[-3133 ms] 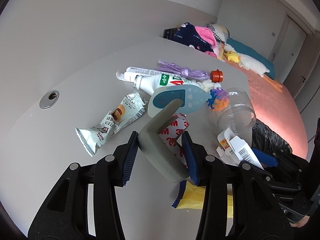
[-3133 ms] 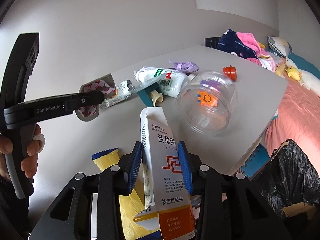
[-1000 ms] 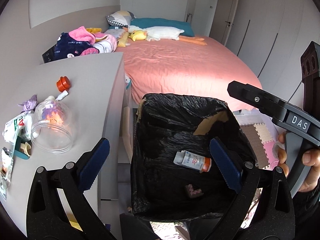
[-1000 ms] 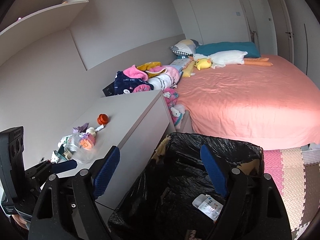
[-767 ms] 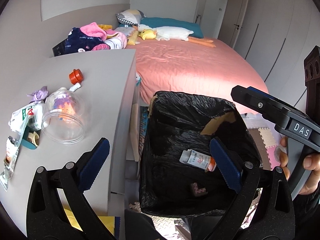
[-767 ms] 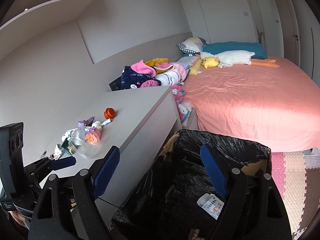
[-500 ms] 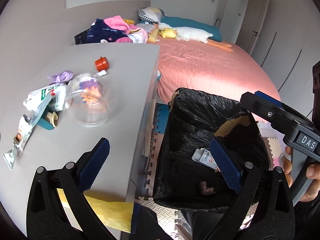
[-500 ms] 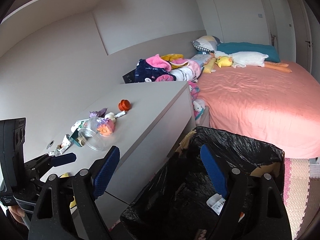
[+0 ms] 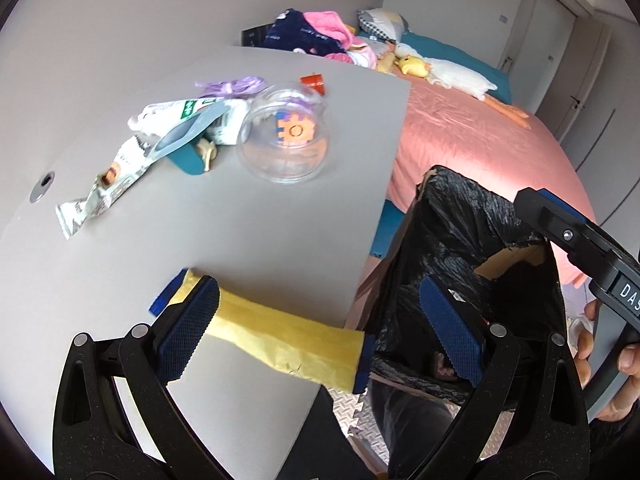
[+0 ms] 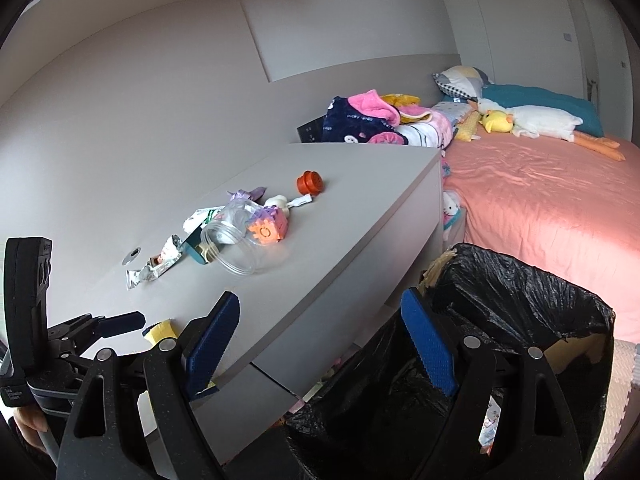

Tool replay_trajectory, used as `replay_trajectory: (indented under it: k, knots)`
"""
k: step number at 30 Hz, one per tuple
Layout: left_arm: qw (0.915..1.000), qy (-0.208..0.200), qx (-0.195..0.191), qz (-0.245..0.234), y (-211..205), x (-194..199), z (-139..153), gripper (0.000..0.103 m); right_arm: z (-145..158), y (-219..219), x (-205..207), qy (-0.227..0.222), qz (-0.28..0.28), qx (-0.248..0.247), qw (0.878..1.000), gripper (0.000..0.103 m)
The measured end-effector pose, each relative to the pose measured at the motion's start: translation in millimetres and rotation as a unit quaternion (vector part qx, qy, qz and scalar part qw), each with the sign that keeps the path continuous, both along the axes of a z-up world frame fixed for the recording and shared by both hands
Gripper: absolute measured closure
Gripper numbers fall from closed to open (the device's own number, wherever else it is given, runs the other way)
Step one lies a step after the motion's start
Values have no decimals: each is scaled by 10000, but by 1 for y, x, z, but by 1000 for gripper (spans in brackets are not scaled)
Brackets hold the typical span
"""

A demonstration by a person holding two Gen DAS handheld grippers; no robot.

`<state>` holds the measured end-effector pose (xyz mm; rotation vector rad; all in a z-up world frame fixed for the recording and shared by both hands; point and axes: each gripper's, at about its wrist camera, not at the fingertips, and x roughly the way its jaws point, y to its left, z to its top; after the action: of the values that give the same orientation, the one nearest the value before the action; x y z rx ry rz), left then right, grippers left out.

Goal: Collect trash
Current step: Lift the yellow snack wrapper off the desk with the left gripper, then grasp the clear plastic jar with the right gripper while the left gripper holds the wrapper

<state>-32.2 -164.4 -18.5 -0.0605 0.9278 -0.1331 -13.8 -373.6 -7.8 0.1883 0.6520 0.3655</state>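
My left gripper (image 9: pixel 320 312) is open over the grey desk's (image 9: pixel 260 232) near corner. A yellow wrapper with blue ends (image 9: pixel 280 336) lies flat there, between the blue fingers (image 9: pixel 188 332) and below them; the pads do not press it. My right gripper (image 10: pixel 320 300) is open and empty, half over the desk edge and half over the black trash bag (image 10: pixel 520 300). A white box (image 10: pixel 490 420) lies inside the bag. Further back on the desk lie a silver snack wrapper (image 9: pixel 104 188), a white packet with a green label (image 9: pixel 188 112) and a purple scrap (image 9: pixel 236 84).
A clear jar (image 9: pixel 284 140) on its side holds an orange toy; an orange cap (image 10: pixel 310 182) sits behind it. The black bag (image 9: pixel 480 240) stands on the floor right of the desk. A pink bed (image 10: pixel 560 200) with clothes and plush toys fills the far right.
Both views have swung left from above the bag toward the desk. The yellow wrapper has come between my left fingers. Both grippers, shut on trash three seconds ago, stay open and empty.
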Motion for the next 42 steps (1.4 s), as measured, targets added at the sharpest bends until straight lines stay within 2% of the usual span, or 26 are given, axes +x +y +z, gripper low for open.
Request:
replay_trajectory:
  k: [5, 8, 18, 23, 26, 29, 31, 33, 35, 39, 42]
  knots:
    - [9973, 283, -171, 660, 26, -5, -12, 6, -1, 10, -6, -1, 147, -29, 9999, 20]
    - [9946, 447, -262, 900, 36, -3, -19, 7, -1, 14, -8, -11, 190, -66, 9998, 20]
    - [9908, 817, -273, 1041, 42, 9, -45, 22, -2, 18, -5, 38, 211, -105, 9997, 20]
    - [9923, 651, 211, 1036, 36, 15, -48, 28, -7, 24, 3, 104, 289, -147, 9994, 20]
    - [9926, 509, 469, 995, 37, 20, -49, 38, -10, 29, 8, 151, 343, -189, 9991, 20]
    - [9932, 376, 567, 941, 41, 23, -49, 51, -14, 34, 15, 193, 380, -204, 9989, 20]
    - [9946, 283, 462, 884, 46, 25, -48, 60, -16, 37, 19, 218, 399, -200, 9988, 20]
    - [9957, 214, 189, 880, 55, 27, -46, 68, -17, 41, 24, 243, 428, -206, 9986, 20]
    - [9954, 203, 12, 933, 62, 29, -45, 72, -19, 45, 29, 254, 443, -184, 9985, 20]
    - [9949, 201, -268, 950, 73, 34, -44, 73, -23, 54, 39, 296, 489, -170, 9982, 20]
    - [9951, 140, -326, 923, 77, 38, -42, 73, -25, 62, 48, 317, 491, -207, 9981, 20]
